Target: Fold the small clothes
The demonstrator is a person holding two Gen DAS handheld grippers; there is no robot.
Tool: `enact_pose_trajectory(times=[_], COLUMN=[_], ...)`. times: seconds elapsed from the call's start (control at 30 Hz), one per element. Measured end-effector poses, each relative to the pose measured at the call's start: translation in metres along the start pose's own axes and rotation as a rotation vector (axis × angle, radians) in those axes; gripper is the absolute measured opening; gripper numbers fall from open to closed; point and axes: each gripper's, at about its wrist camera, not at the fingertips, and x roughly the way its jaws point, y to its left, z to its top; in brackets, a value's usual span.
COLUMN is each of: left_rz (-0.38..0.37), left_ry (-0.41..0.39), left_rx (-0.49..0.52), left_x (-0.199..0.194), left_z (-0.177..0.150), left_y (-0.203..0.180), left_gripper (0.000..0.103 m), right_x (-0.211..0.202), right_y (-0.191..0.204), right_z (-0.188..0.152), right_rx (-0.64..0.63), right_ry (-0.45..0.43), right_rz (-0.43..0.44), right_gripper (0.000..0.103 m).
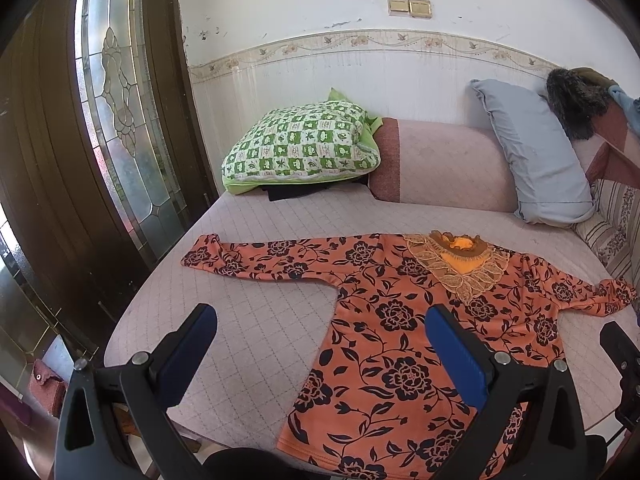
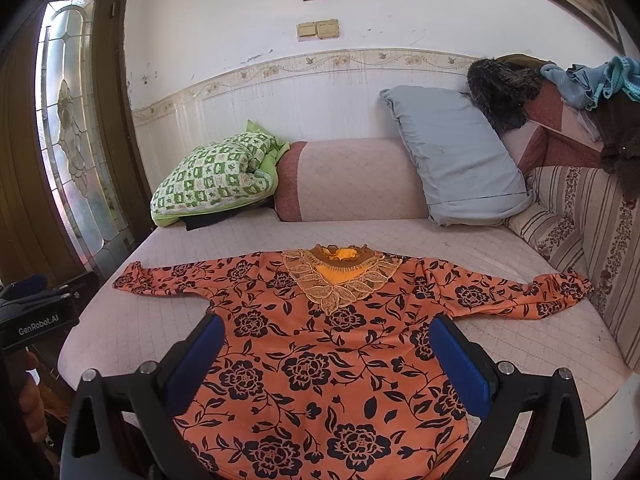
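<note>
An orange long-sleeved top (image 1: 404,344) (image 2: 316,356) with black roses and a gold lace collar lies flat on the pink quilted sofa seat (image 1: 256,336) (image 2: 500,328), both sleeves spread sideways. My left gripper (image 1: 320,320) hovers open above the top's left side, near the seat's front edge, with nothing between its blue pads. Over the lower middle of the top my right gripper (image 2: 326,330) is also open and holds nothing. The left gripper's body (image 2: 36,312) shows at the left edge of the right wrist view.
A green checked pillow (image 1: 304,144) (image 2: 216,176) and a grey pillow (image 1: 532,152) (image 2: 456,152) lean on the sofa back. A striped cushion (image 2: 580,232) and piled clothes (image 2: 560,84) sit at the right. A wooden door with leaded glass (image 1: 116,112) stands left.
</note>
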Motion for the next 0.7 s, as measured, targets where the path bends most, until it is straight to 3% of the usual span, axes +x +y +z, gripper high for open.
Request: enact_pose_trajectory(times=[0.3, 0.7], left_rz=[0.048, 0.092], left_ry=[-0.028, -0.048], left_rx=[-0.033, -0.076], left_x=[-0.004, -0.008], left_z=[0.0, 0.0], left_y=[0.022, 0.051], left_gripper=[0.103, 0.103], right_x=[0.005, 0.006], right_y=[0.005, 0.039], right_z=[0.003, 0.017], right_rx=[0.001, -0.042], right_ry=[0.013, -0.014], right_rz=[0.02, 0.076], right_gripper=[0.103, 0.103])
